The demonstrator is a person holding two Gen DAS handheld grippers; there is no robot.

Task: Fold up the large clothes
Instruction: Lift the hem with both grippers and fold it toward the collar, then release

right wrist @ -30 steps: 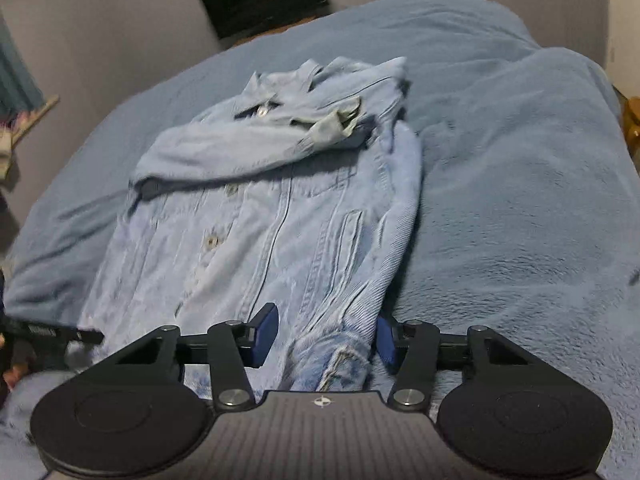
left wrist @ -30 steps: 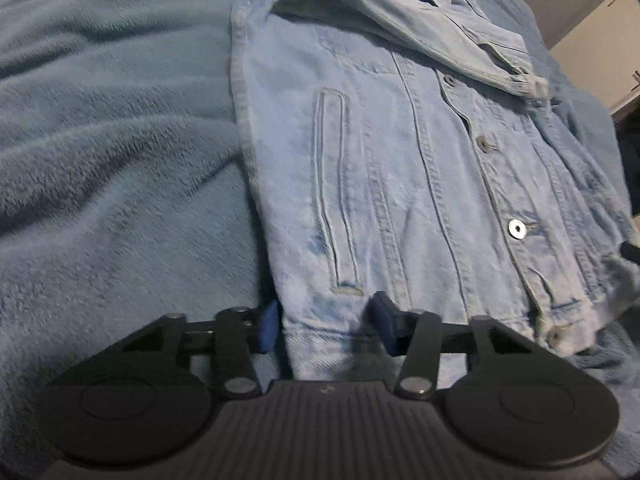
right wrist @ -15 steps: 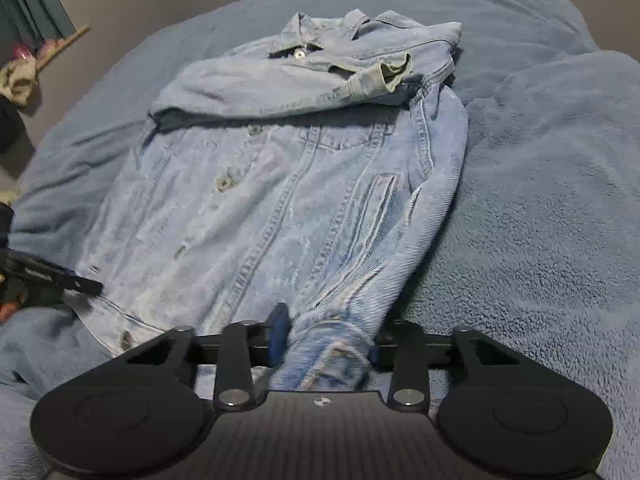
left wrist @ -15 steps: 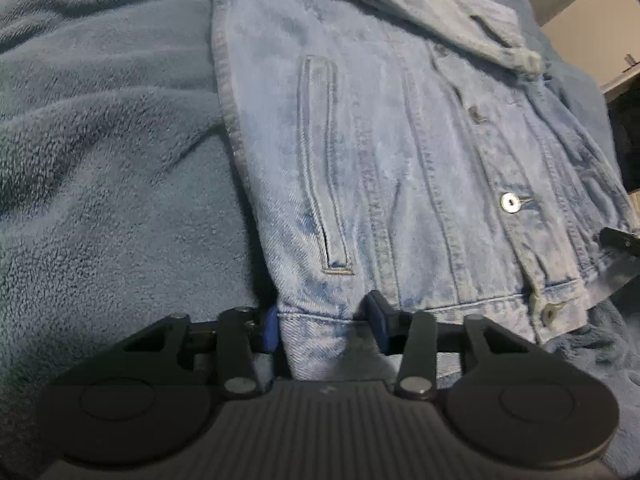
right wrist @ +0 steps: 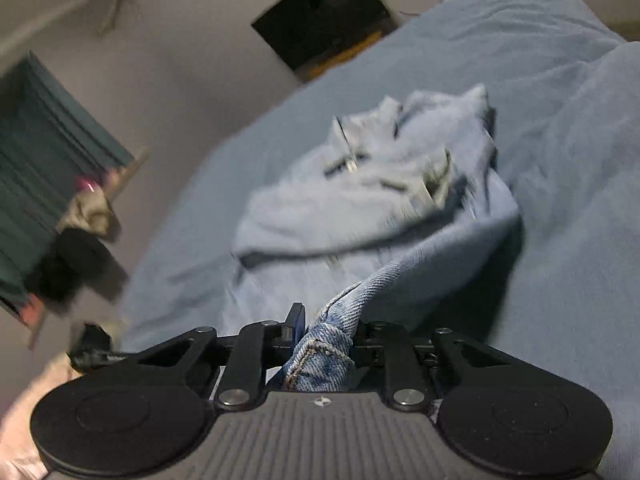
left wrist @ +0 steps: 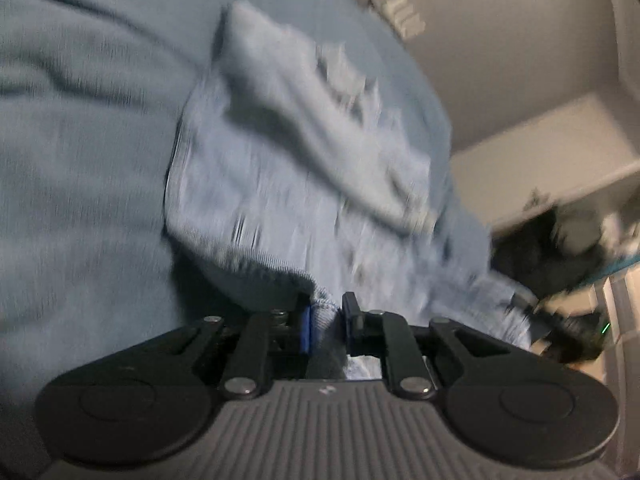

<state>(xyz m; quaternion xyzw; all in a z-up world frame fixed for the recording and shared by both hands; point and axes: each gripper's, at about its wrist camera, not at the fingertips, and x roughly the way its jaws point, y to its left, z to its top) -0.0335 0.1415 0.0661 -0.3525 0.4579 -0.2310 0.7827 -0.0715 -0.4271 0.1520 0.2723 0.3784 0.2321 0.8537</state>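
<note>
A light blue denim jacket (left wrist: 296, 184) lies front up on a blue fleece blanket (left wrist: 80, 140), one sleeve folded across its chest. My left gripper (left wrist: 325, 326) is shut on the jacket's bottom hem at one corner and holds it lifted. My right gripper (right wrist: 325, 336) is shut on the opposite hem corner of the jacket (right wrist: 360, 208), the denim bunched between its jaws and raised off the blanket (right wrist: 560, 160). Both views are blurred by motion.
The blanket covers a bed that fills most of both views. Past the bed are grey walls, a dark screen (right wrist: 324, 36), a teal curtain (right wrist: 44, 140) and dark clutter (left wrist: 552, 248) beside the bed.
Both grippers closed on the jacket's hem corners and lifted them. The cameras tilted up, so the walls now show, and the lower part of the jacket rises off the blanket.
</note>
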